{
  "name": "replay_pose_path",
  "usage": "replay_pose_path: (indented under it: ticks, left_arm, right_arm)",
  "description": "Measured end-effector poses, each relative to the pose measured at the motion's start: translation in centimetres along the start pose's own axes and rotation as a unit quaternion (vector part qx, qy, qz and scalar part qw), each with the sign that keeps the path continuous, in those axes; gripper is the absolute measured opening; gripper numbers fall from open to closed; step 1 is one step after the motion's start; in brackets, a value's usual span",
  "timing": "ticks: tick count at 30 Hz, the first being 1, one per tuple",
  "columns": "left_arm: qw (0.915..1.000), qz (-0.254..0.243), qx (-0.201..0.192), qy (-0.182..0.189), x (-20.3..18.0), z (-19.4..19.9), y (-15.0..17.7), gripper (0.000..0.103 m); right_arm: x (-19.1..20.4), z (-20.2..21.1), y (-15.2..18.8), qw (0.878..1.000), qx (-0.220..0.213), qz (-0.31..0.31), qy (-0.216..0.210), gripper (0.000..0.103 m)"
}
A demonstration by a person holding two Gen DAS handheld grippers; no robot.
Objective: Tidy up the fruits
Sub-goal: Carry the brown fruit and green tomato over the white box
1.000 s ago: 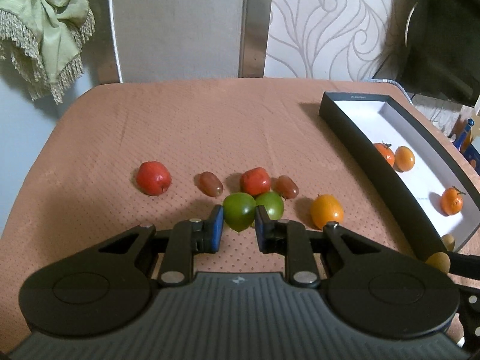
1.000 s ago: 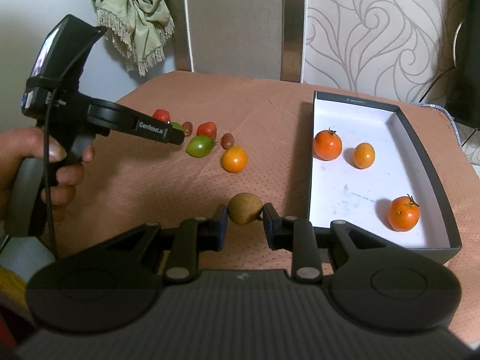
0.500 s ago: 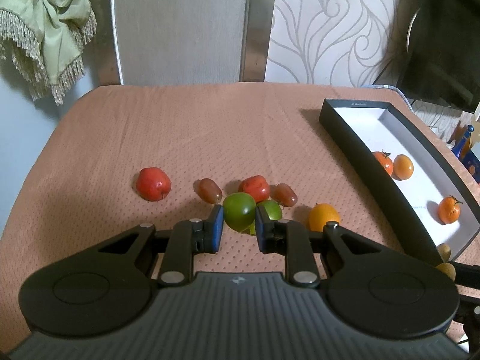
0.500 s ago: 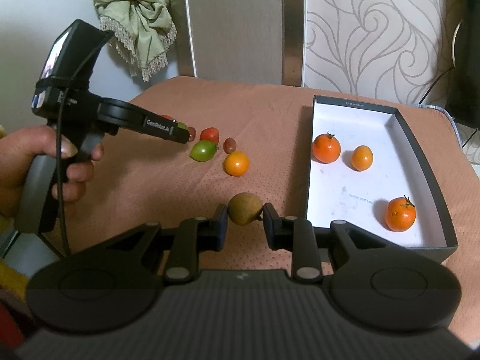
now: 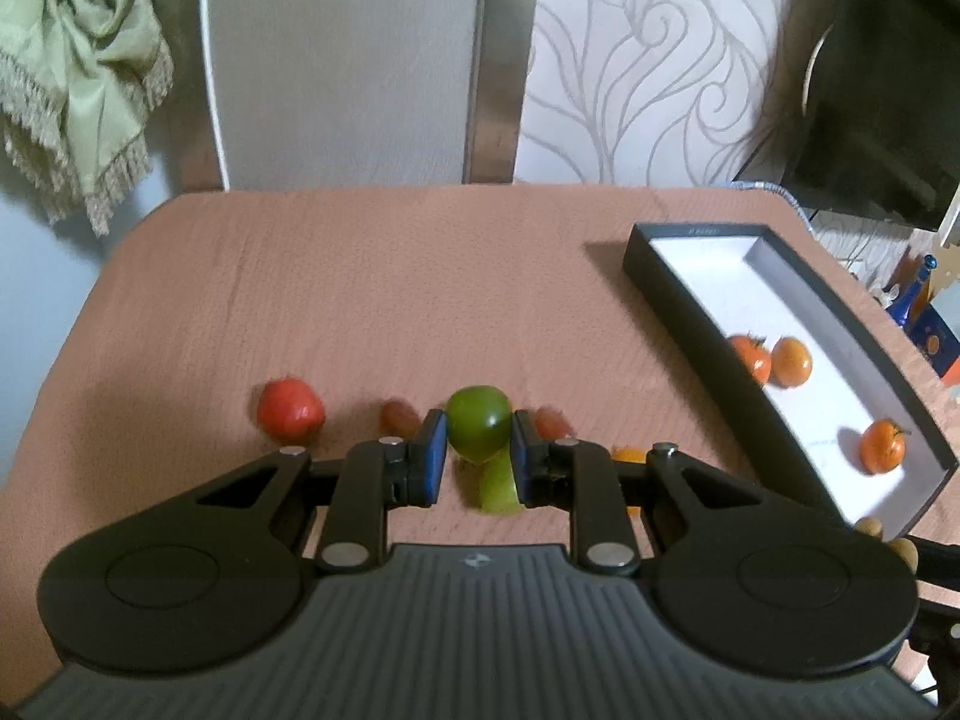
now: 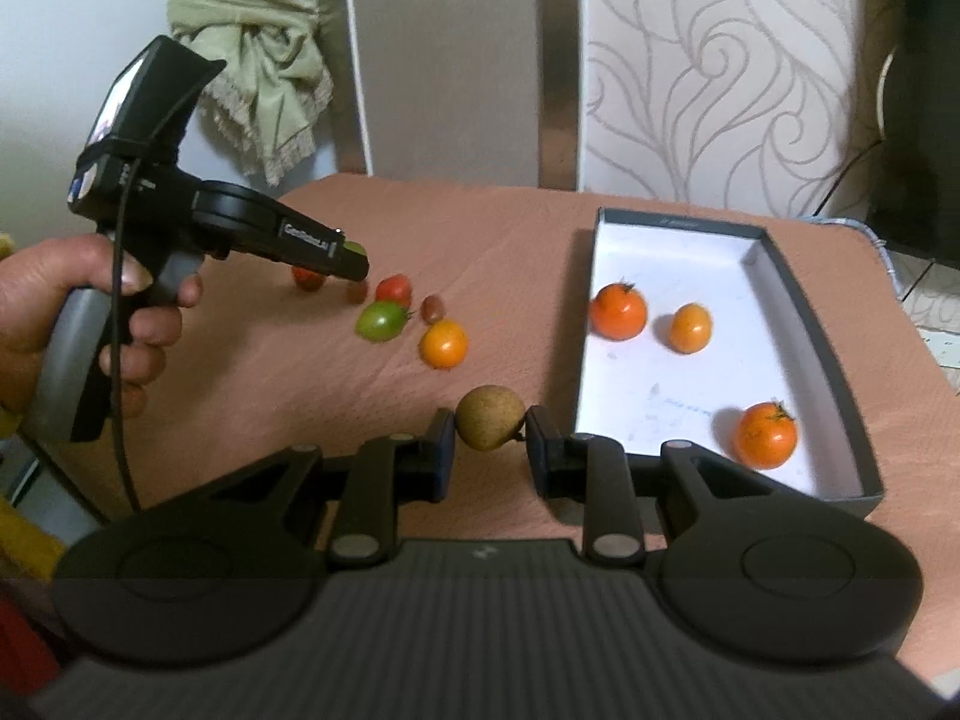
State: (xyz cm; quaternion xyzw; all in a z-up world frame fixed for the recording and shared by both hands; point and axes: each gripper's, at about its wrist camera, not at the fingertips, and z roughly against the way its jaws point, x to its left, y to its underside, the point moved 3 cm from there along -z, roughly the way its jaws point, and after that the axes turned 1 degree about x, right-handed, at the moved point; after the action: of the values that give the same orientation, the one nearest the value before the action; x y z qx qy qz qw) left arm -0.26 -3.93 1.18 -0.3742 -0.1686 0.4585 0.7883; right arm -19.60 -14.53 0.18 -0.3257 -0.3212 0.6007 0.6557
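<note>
My left gripper is shut on a green tomato and holds it above the tablecloth; it shows from the side in the right wrist view. A second green tomato lies on the cloth below it. My right gripper is shut on a brown round fruit, just left of the dark box. The box holds three orange tomatoes. A red tomato, small brown fruits and an orange tomato lie on the cloth.
The table has a pinkish cloth. A green scarf hangs at the back left. A dark screen stands at the back right. The box's near wall rises between the loose fruits and its white floor.
My left gripper has lifted the green tomato off the cloth, so the other fruits now sit lower and partly behind the fingers. My right gripper still holds the brown fruit, nearly unmoved.
</note>
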Motion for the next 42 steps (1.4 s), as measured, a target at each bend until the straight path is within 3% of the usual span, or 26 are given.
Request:
replay_pose_path:
  ticks: [8, 29, 42]
  left_arm:
    - [0.9997, -0.014, -0.019, 0.009, -1.9, 0.4, -1.7, 0.026]
    - [0.9996, 0.007, -0.023, 0.017, -2.0, 0.8, -0.6, 0.026]
    - [0.9980, -0.028, -0.035, 0.045, -6.5, -0.5, -2.6, 0.026]
  right_arm:
    - [-1.1, 0.3, -0.4, 1.000, -0.015, -0.011, 0.009, 0.028]
    - [-2.0, 0.0, -0.3, 1.000, 0.000, -0.024, 0.008, 0.028]
    - [-4.0, 0.6, -0.2, 0.998, -0.005, -0.044, 0.037, 0.028]
